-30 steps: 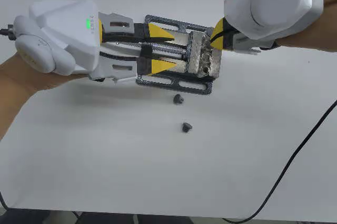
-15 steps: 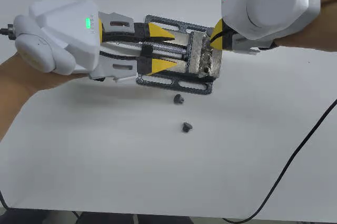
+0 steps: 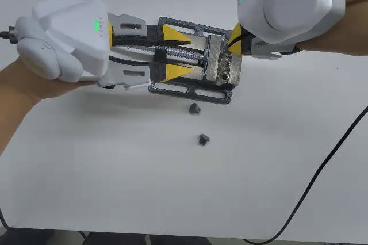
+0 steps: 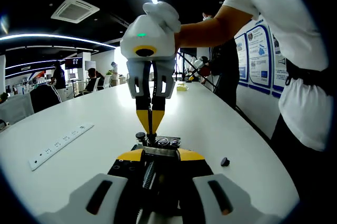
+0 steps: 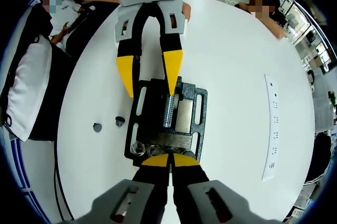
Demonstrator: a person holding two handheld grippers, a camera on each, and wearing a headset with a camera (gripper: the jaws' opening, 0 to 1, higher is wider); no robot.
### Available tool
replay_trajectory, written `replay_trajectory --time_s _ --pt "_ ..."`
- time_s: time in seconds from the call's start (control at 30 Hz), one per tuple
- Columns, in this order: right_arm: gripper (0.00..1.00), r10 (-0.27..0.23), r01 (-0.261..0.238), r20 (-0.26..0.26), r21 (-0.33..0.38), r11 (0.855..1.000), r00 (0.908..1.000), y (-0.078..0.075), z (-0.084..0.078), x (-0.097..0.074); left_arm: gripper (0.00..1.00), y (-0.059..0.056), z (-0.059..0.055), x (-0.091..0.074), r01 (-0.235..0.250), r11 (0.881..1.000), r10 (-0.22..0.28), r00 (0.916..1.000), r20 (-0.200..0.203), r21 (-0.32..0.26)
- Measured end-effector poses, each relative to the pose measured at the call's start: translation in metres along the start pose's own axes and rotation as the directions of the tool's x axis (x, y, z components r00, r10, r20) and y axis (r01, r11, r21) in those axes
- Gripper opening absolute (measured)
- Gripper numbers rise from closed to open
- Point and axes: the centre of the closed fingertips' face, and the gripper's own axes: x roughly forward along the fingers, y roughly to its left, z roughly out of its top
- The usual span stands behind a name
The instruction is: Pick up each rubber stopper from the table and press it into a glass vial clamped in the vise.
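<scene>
We cannot tell what the narrow-pinched right gripper (image 5: 169, 160) holds over the vials (image 4: 168, 142); left gripper (image 3: 187, 53) gapes wide over the vise (image 3: 192, 91)

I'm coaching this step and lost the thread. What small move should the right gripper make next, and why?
Probably press straight down a little. The right gripper, jaws shut, stands over the vials in the vise with a dark piece, likely a stopper, at its tips; the left gripper straddles the vise screw, seemingly bracing it.
</scene>
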Motion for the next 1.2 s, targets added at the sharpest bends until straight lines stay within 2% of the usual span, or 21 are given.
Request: replay_trajectory --time_s 0.47,0.57,1.2 --pt "0.01 -0.008 0.008 0.002 -0.016 1.0 1.0 -0.0001 0.0005 -0.0005 0.2 -0.0015 0.0017 0.0003 0.001 1.0 -0.001 1.0 -0.004 0.001" --pt "0.05 -0.006 0.006 0.007 -0.005 1.0 1.0 0.0006 0.0018 -0.0015 0.2 -0.0019 0.0014 0.0002 0.002 1.0 -0.002 1.0 -0.004 0.001" --pt "0.03 -0.013 0.013 0.011 -0.013 1.0 0.9999 -0.0005 0.0016 -0.002 0.2 -0.002 -0.0009 -0.0021 -0.001 1.0 0.001 1.0 -0.006 0.001"
